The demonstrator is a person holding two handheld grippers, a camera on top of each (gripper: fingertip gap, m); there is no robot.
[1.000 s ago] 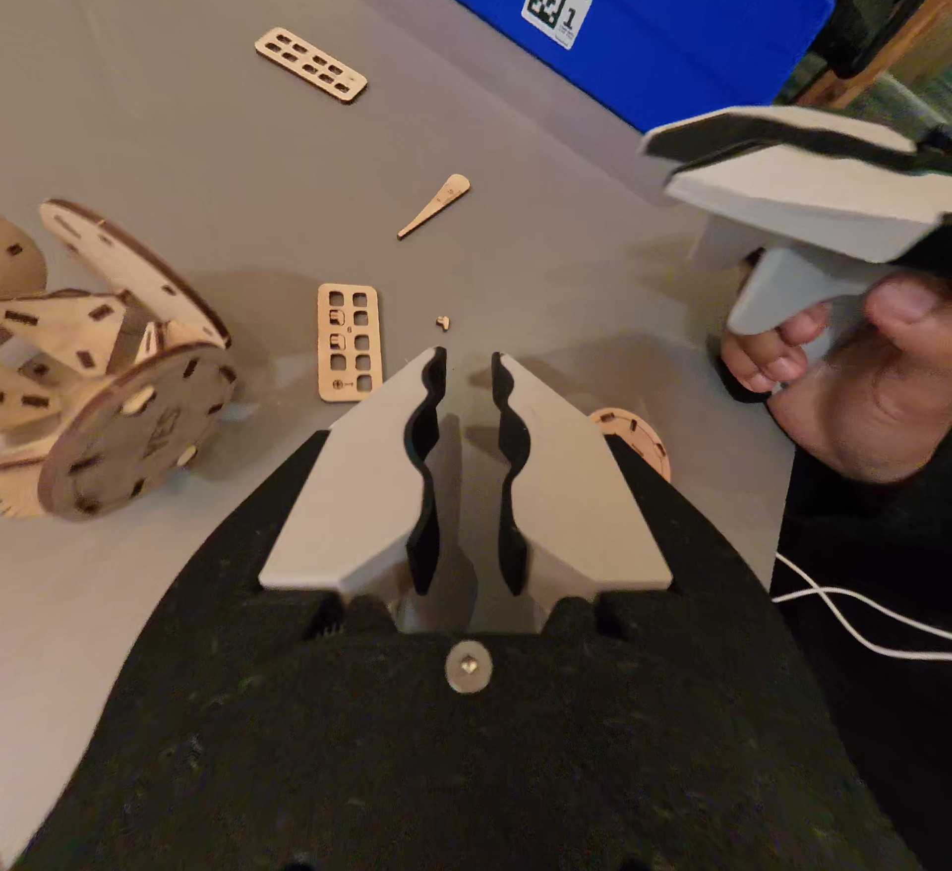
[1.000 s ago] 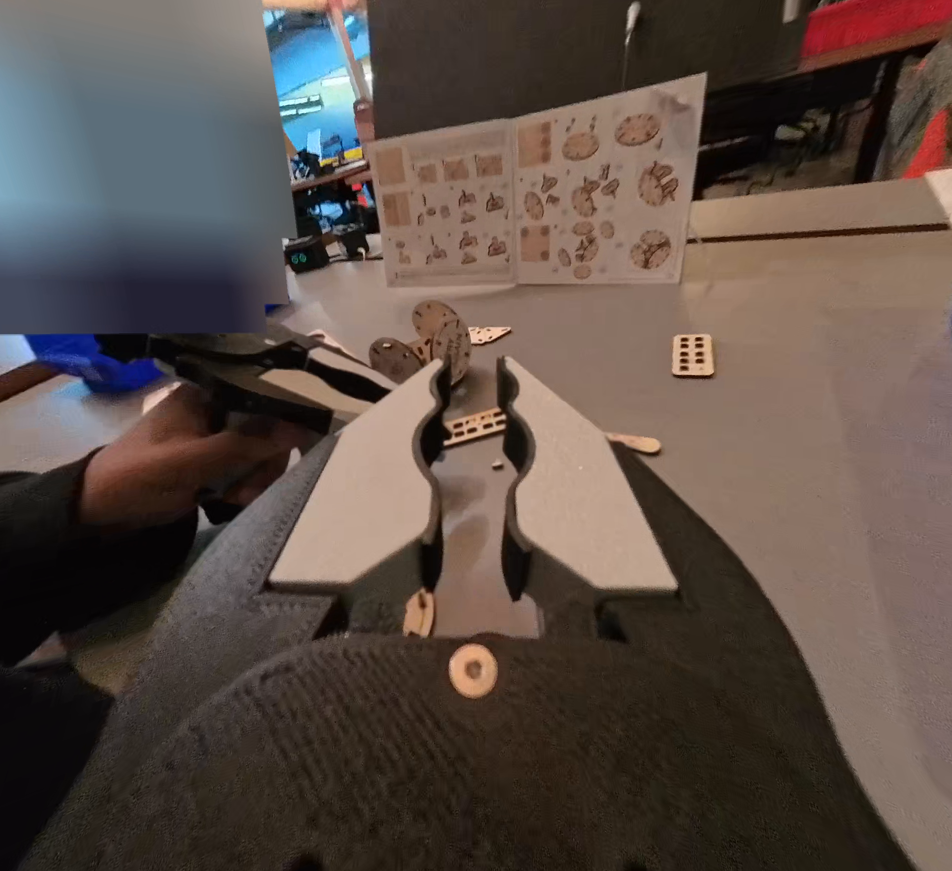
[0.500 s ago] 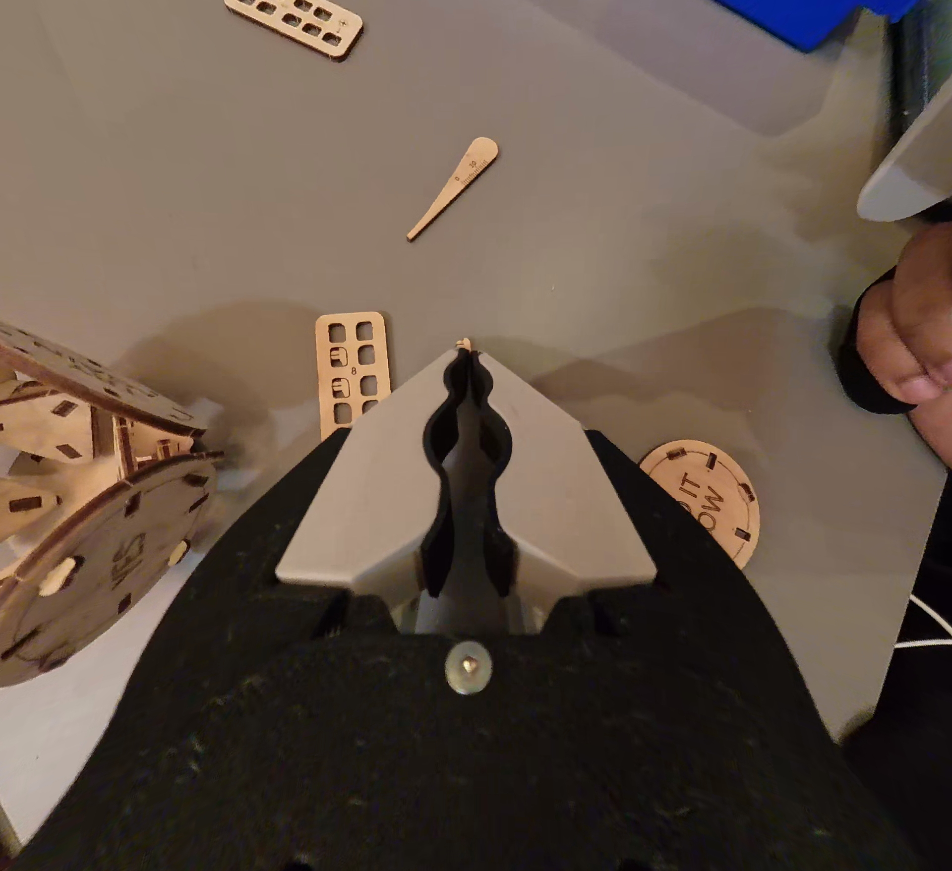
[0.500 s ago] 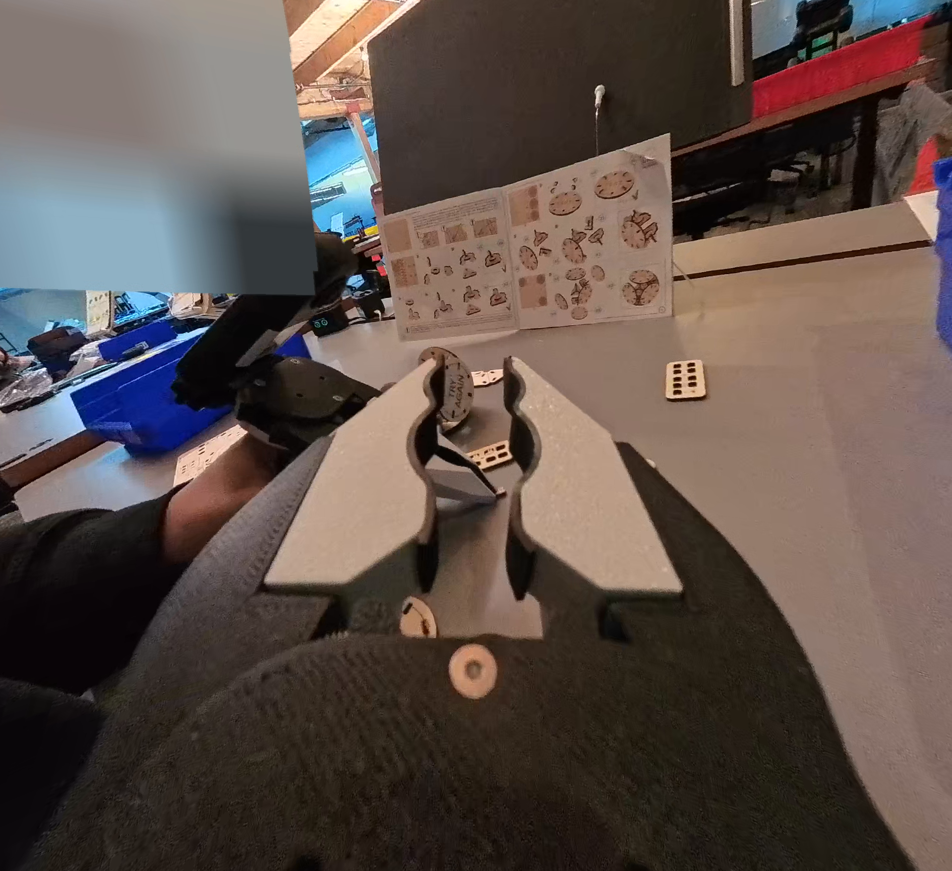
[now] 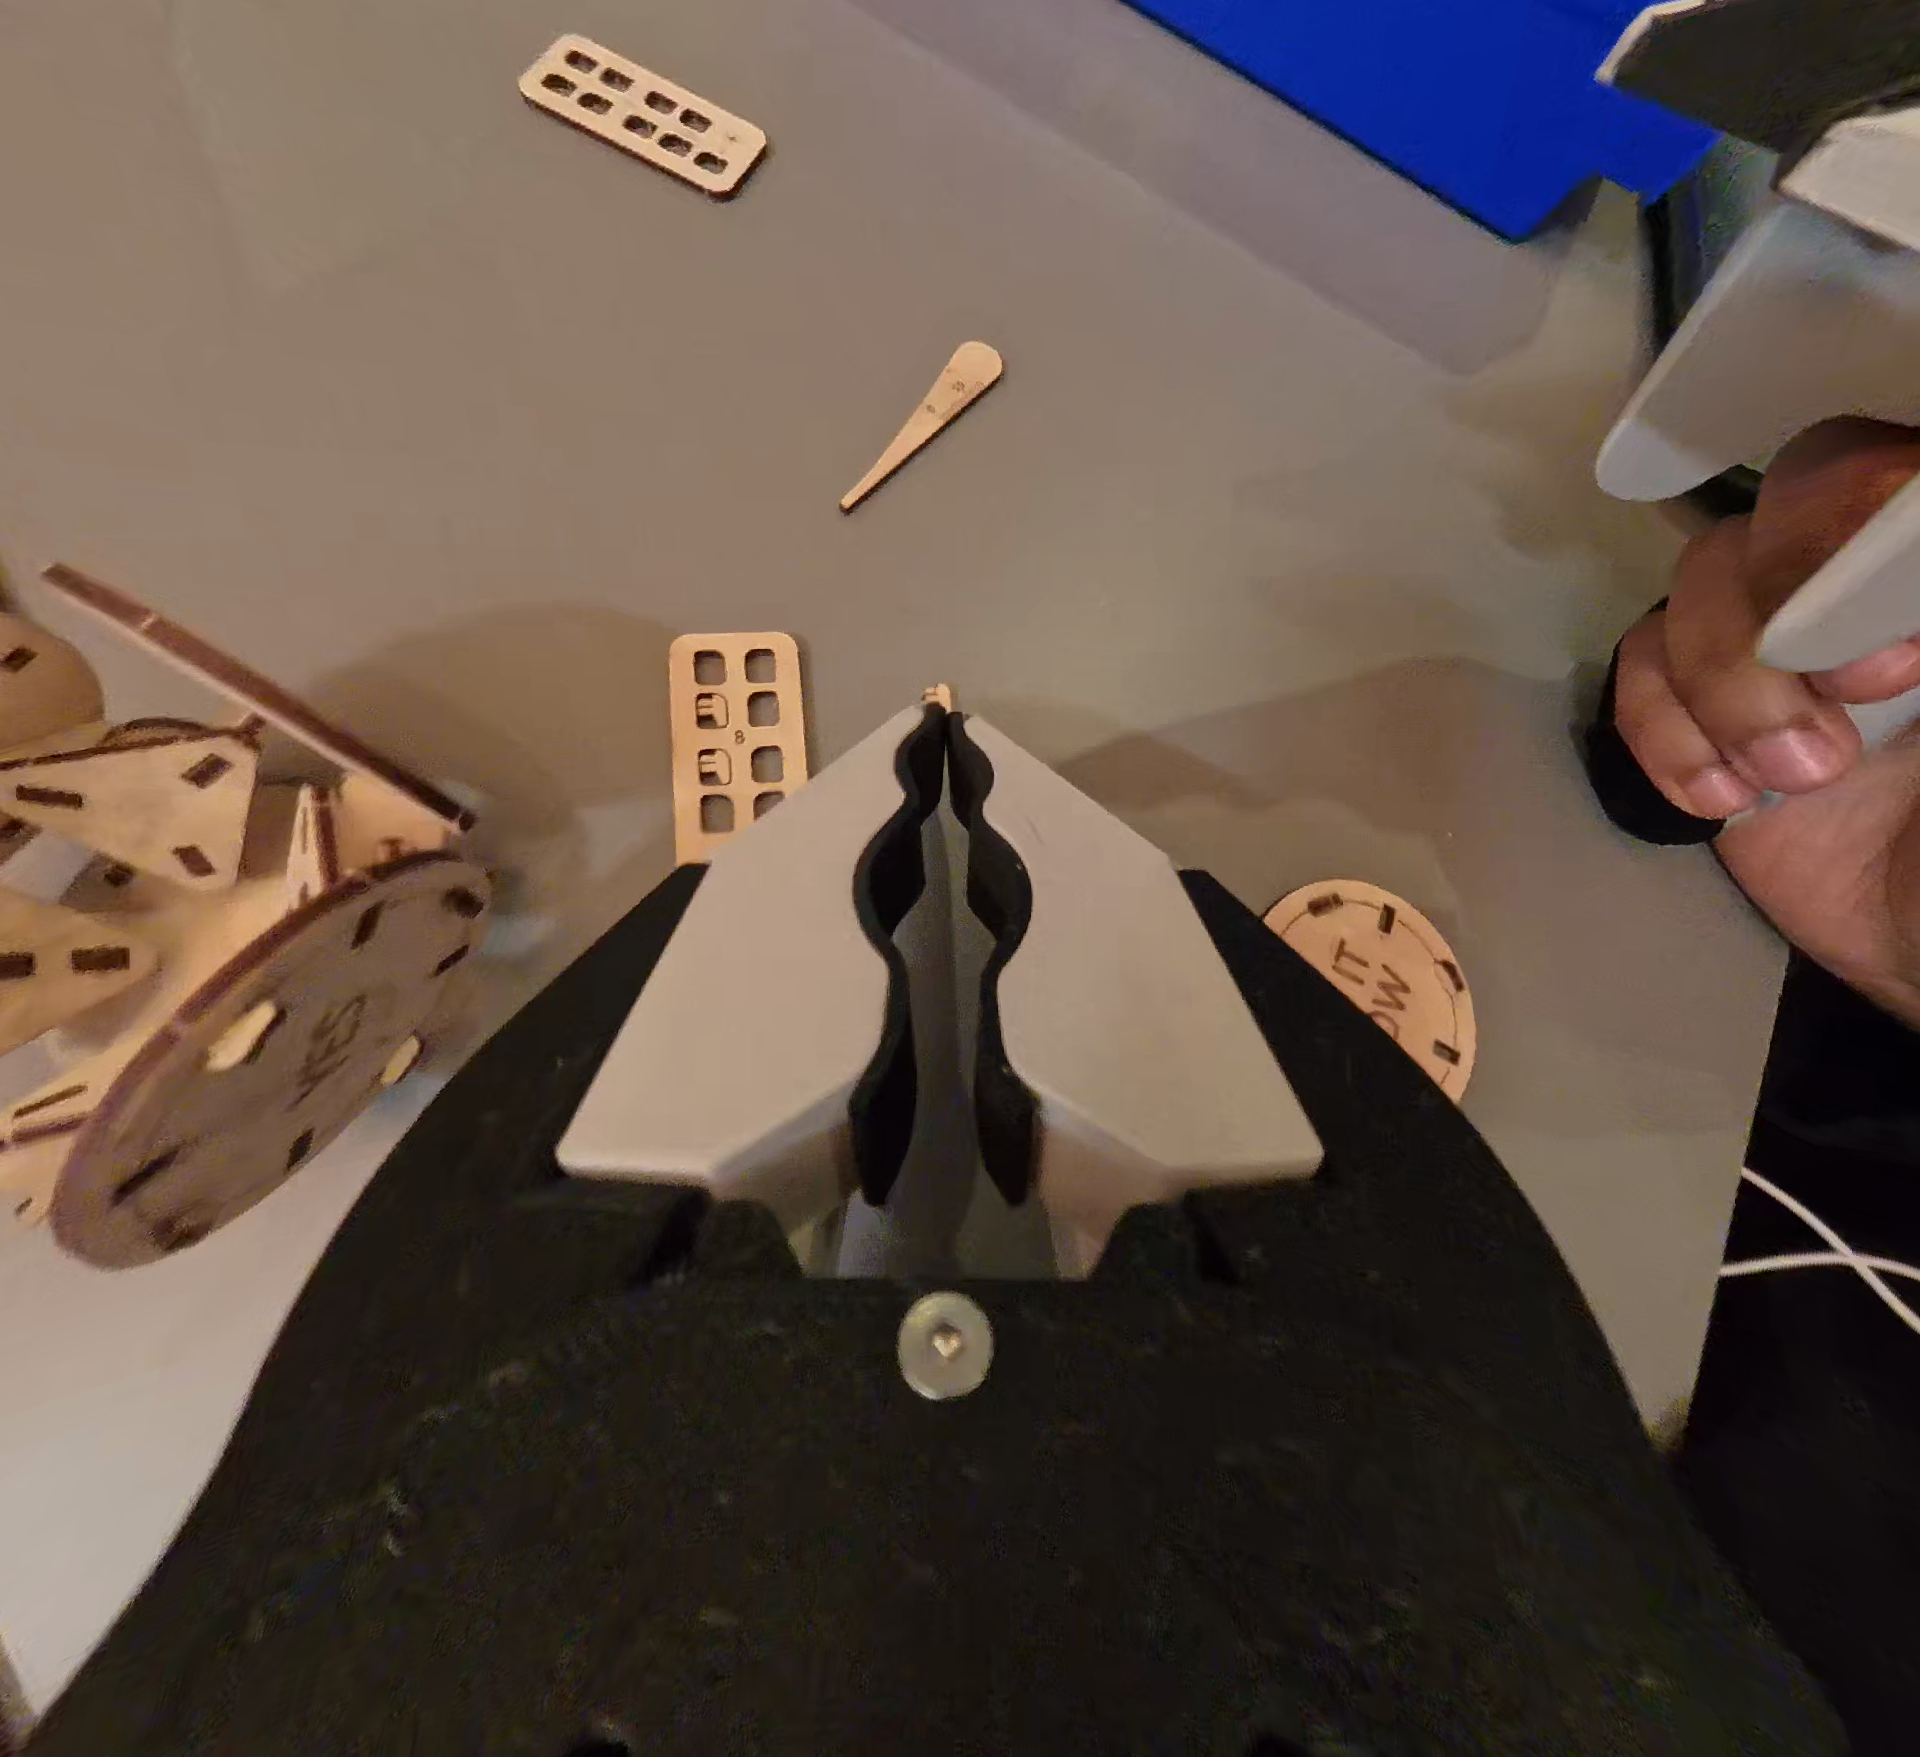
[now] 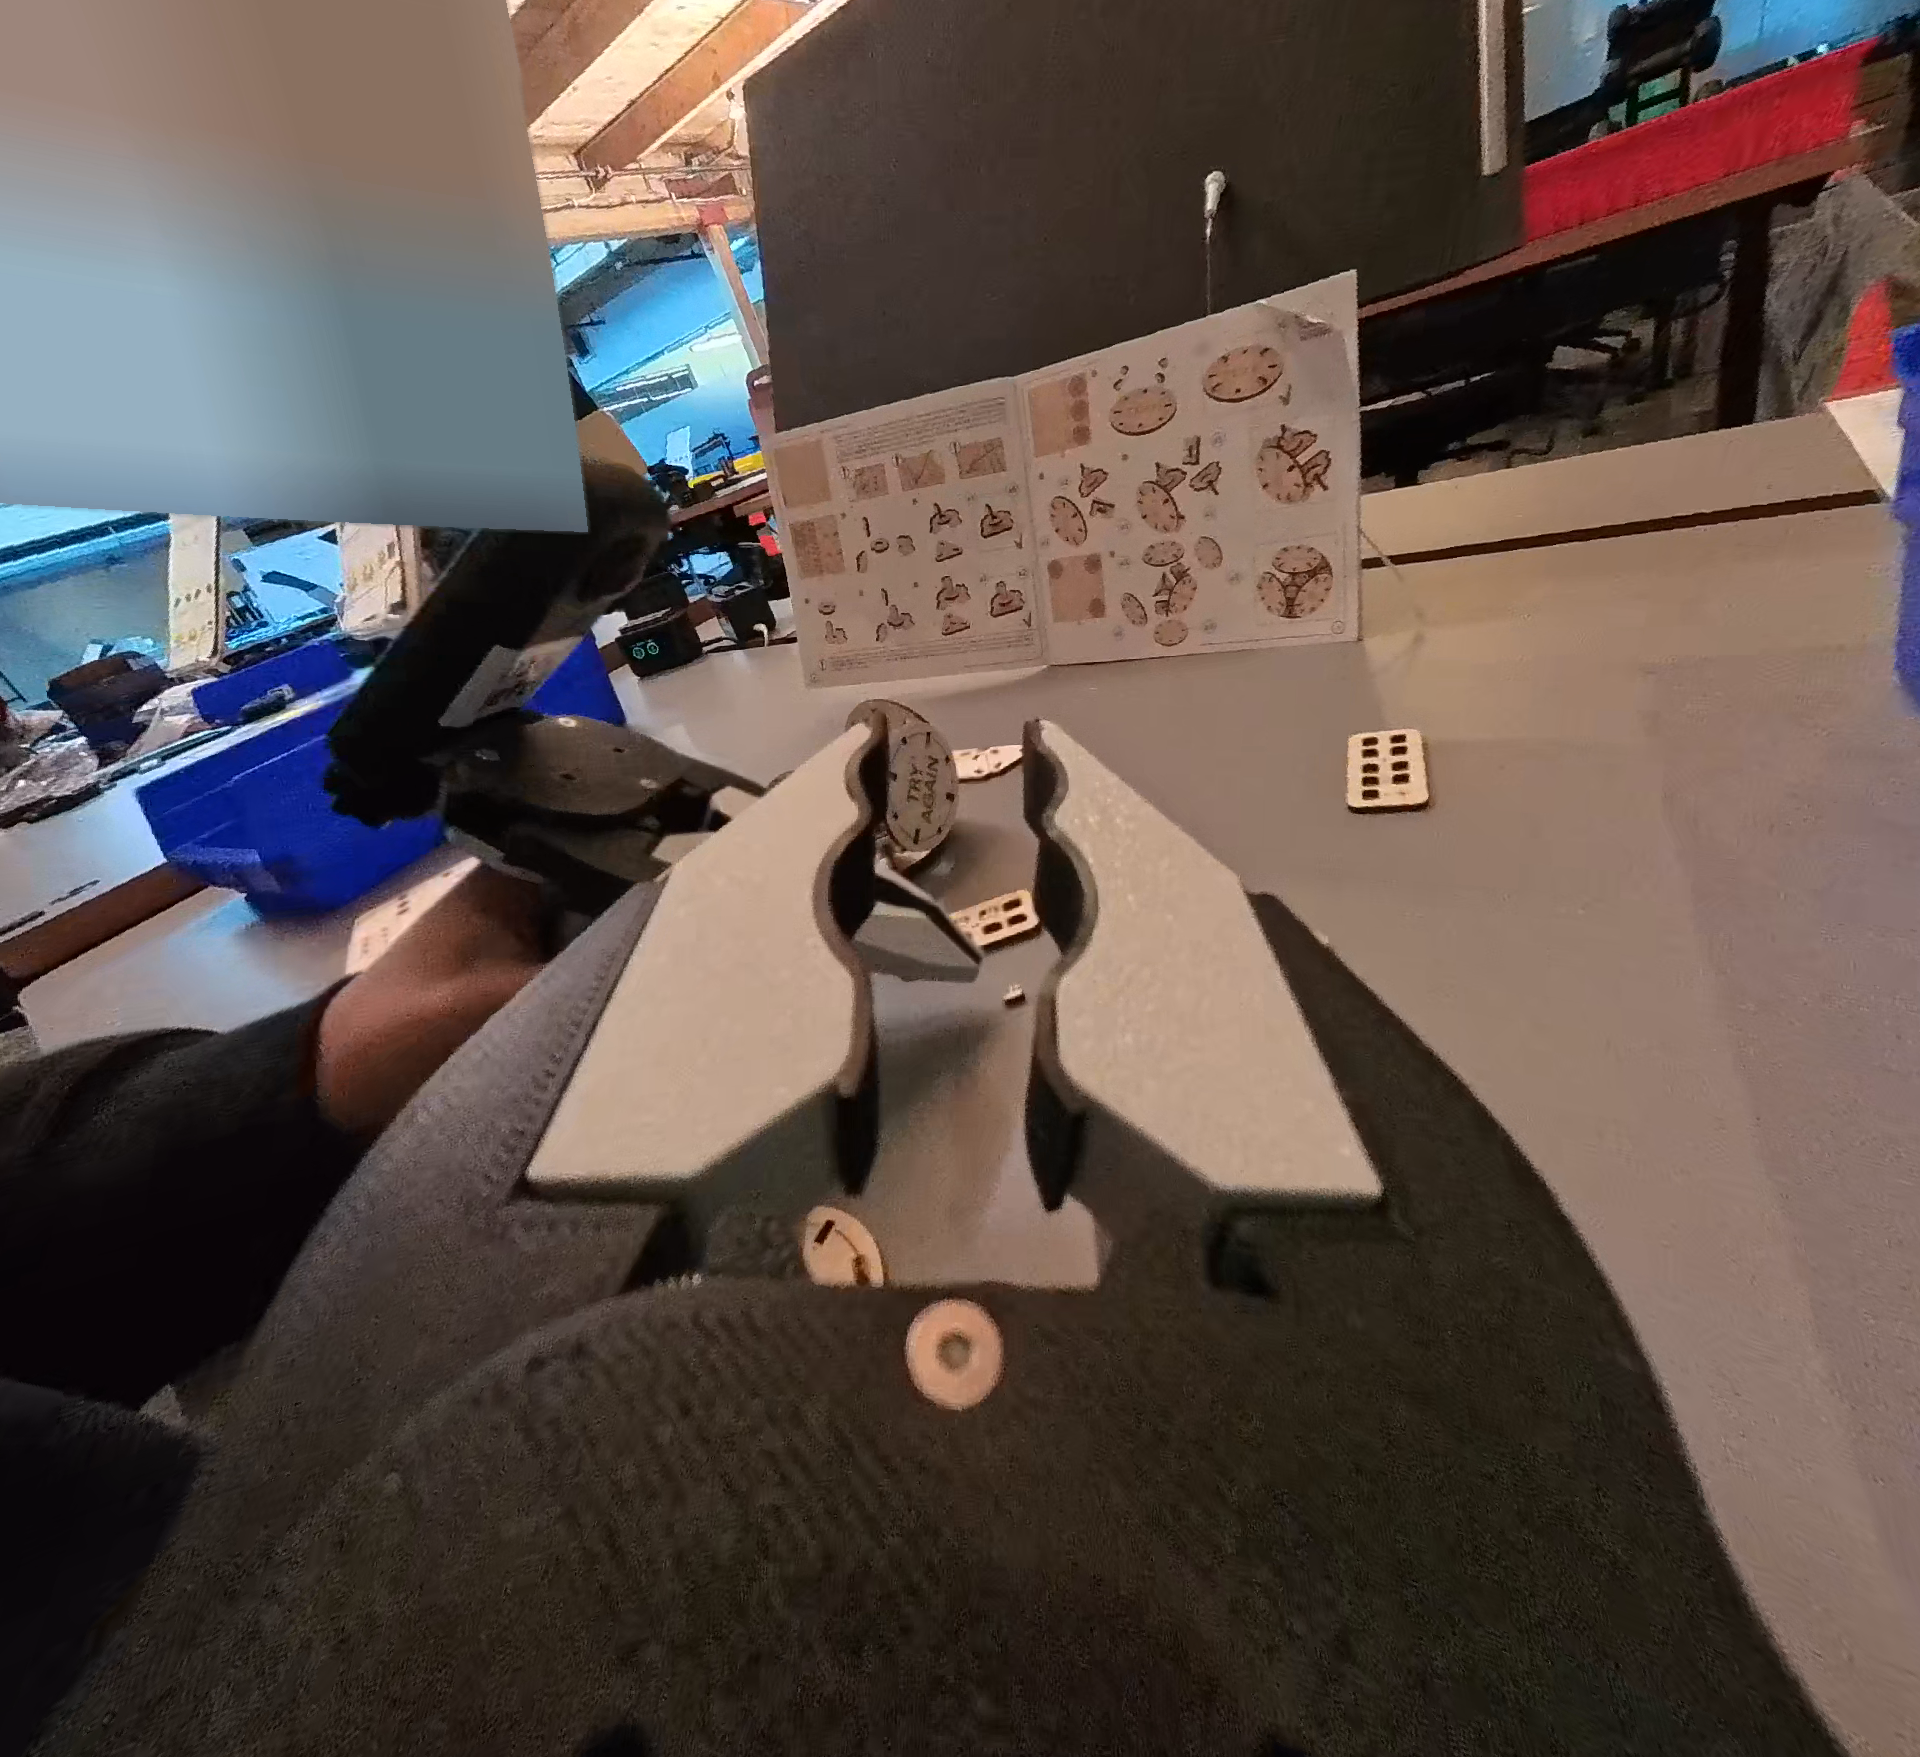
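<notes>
- Wooden peg [image 5: 938, 694], pale and tiny, lies just right of the slotted wooden card [image 5: 738, 731] on the grey table [image 5: 1143, 305].
- It looks very light, stiff and thin. It would probably skid or flick away if nudged, so its flat faces seem the surest hold.
- Left gripper [image 5: 943, 715], also right of the card, has its jaws closed together. The peg shows right at its tips, but whether they pinch it I cannot tell.
- Right gripper [image 6: 951, 751] stands parted with nothing between its pads, well right of the card.
</notes>
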